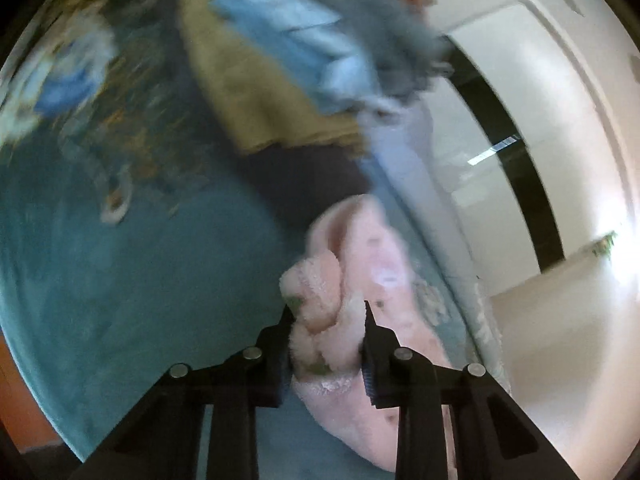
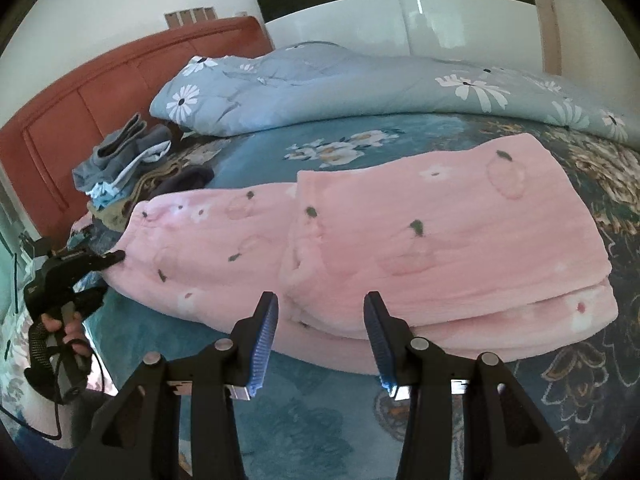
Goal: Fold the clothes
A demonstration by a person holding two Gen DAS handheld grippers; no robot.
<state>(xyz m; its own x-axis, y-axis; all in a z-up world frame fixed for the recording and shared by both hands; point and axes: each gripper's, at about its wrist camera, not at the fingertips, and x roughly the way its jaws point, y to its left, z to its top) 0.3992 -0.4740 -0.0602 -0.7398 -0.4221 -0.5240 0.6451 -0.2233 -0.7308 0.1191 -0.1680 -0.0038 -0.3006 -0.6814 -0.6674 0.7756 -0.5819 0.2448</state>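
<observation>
A pink fleece garment (image 2: 420,240) with small dark and white flower marks lies partly folded on the teal floral bedspread (image 2: 320,420). My right gripper (image 2: 320,304) is open and empty, just in front of the garment's near edge. My left gripper (image 1: 329,316) is shut on a bunched end of the pink garment (image 1: 360,280); the left wrist view is blurred. In the right wrist view the left gripper (image 2: 114,258) holds the garment's left end.
A pile of folded clothes (image 2: 120,168) in grey, blue, olive and dark tones sits near the red headboard (image 2: 80,92). A grey-blue daisy quilt (image 2: 340,84) lies across the back of the bed. A white and black wardrobe (image 2: 400,8) stands behind.
</observation>
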